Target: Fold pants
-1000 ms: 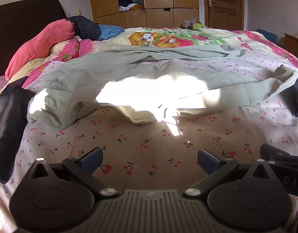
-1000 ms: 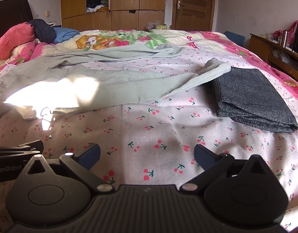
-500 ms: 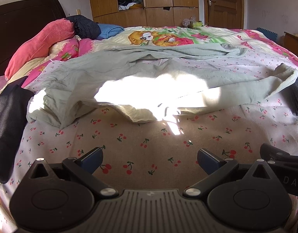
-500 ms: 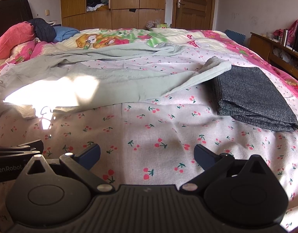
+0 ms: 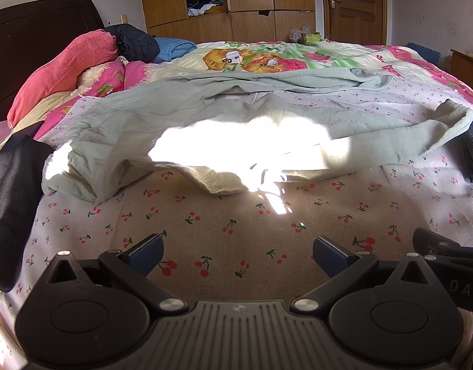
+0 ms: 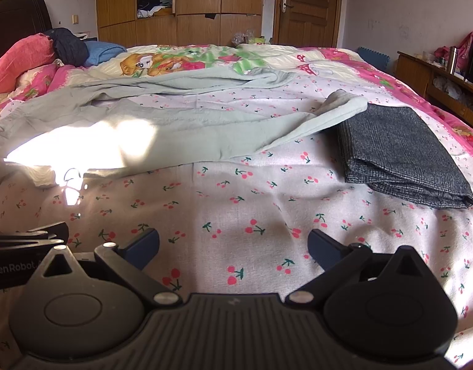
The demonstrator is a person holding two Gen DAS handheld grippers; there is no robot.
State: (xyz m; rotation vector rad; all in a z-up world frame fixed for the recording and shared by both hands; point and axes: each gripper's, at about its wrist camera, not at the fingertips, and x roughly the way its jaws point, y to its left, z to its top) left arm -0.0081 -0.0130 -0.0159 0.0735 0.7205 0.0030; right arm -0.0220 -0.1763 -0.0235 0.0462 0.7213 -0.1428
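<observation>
Pale green pants (image 5: 187, 123) lie unfolded across the middle of the bed (image 5: 236, 234), their long axis running from side to side across both views. The bunched waist end sits toward the left side of the bed, close to a dark garment (image 5: 11, 203) at that edge; the two legs splay toward the right side. The nearer leg ends in a cuff (image 6: 344, 101) that overlaps the far corner of a folded grey garment (image 6: 400, 151), while the farther leg trails toward the cartoon-print quilt (image 6: 181, 58) at the head end. A bright patch of sunlight washes out the centre of the cloth. The left gripper (image 5: 236, 251) and the right gripper (image 6: 233, 246) both hover above bare cherry-print sheet on the near side of the pants, fingers spread wide and holding nothing. By position, the left gripper faces the waist and seat and the right gripper faces the near leg and cuff. The pants lie straight ahead of both, apart from the fingers, so a forward reach appears to be the next requirement.
</observation>
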